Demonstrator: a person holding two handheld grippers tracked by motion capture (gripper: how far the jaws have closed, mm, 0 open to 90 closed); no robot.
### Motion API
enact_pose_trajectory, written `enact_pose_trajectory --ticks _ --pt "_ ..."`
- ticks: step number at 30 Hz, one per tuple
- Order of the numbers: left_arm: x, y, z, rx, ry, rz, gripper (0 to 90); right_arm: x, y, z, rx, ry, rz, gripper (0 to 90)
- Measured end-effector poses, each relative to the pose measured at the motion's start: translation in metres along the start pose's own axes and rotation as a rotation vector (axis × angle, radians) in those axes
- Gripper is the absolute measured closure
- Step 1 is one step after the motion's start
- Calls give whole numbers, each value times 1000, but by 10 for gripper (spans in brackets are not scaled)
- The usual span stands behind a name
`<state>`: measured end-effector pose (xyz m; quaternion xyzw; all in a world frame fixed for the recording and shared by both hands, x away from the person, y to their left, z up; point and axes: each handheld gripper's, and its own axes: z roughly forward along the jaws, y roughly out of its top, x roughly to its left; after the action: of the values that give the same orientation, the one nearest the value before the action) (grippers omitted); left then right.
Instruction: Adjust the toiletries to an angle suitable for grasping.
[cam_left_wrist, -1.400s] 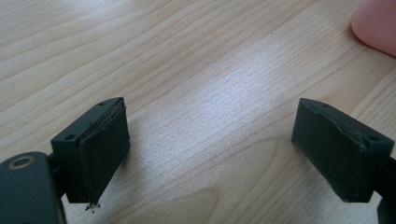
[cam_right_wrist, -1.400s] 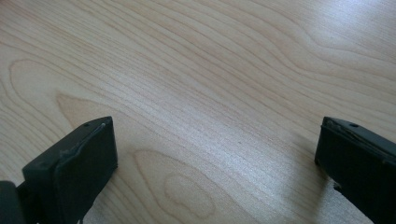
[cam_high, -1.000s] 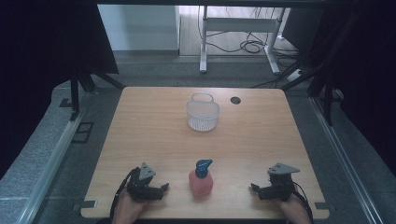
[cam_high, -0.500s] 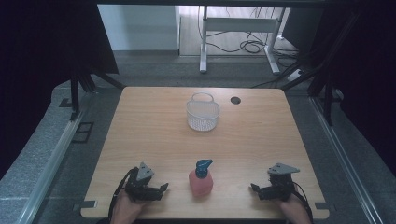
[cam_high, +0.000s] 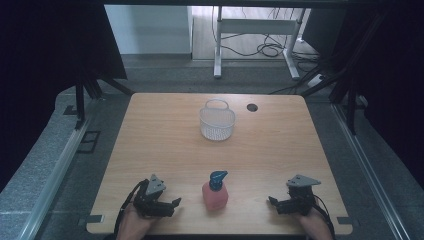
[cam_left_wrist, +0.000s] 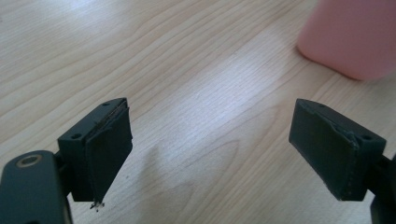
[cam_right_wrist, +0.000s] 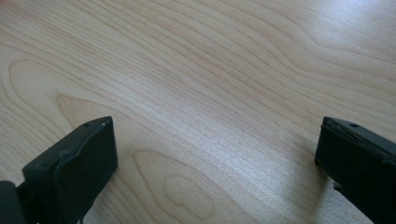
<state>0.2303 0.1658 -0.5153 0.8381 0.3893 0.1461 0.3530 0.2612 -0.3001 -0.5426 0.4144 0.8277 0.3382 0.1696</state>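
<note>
Left fingers (cam_left_wrist: 107, 149): spread wide, nothing between them; bare wood grain in the gap, low in the left gripper view.
Right fingers (cam_right_wrist: 79, 172): likewise wide apart and empty, one at each bottom corner of the right gripper view.
Left gripper (cam_high: 172, 204): lower left of the high view, resting on or just above the table near its front edge, pointing toward frame centre.
Right gripper (cam_high: 272, 201): lower right of the high view, near the front edge, pointing left toward the bottle.
Pink pump bottle (cam_high: 215, 192): upright, blue pump head on top, lower centre of the high view, between the two grippers and touching neither; its blurred pink body also sits in the upper right corner of the left gripper view (cam_left_wrist: 355, 37).
White mesh basket (cam_high: 217, 121): upper centre of the high view, handle raised, apparently empty, well apart from the bottle.
Table (cam_high: 300, 150): light wood; a small dark round hole (cam_high: 252, 107) just right of the basket.
Step in hand: start position, as judged; no grasp yet made.
Next move: probably one gripper closes in on the bottle's body, fingers straddling it squarely so the tall, top-heavy shape does not tip.
Edges: bottle and both grippers lie close to the front edge; a push toward the bottom of the frame could send the bottle off.
Open room: broad bare wood between bottle and basket, and on both sides.
</note>
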Motion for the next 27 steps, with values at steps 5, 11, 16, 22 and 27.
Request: enact_pose_trajectory --ticks 5,11,16,22,27 --pt "-1 4 -4 -19 -30 2 132 0 0 0 0 -1 1 0" --pt "-5 10 -10 -37 -61 15 136 0 0 0 1 -2 2 0" --pt "-9 17 -14 -44 -79 38 140 0 1 1 0 -3 3 0" --pt "-14 27 -18 -52 -100 67 159 0 1 1 0 -4 2 0" --pt "-19 35 -21 -61 -122 91 170 0 1 1 0 -4 3 0"
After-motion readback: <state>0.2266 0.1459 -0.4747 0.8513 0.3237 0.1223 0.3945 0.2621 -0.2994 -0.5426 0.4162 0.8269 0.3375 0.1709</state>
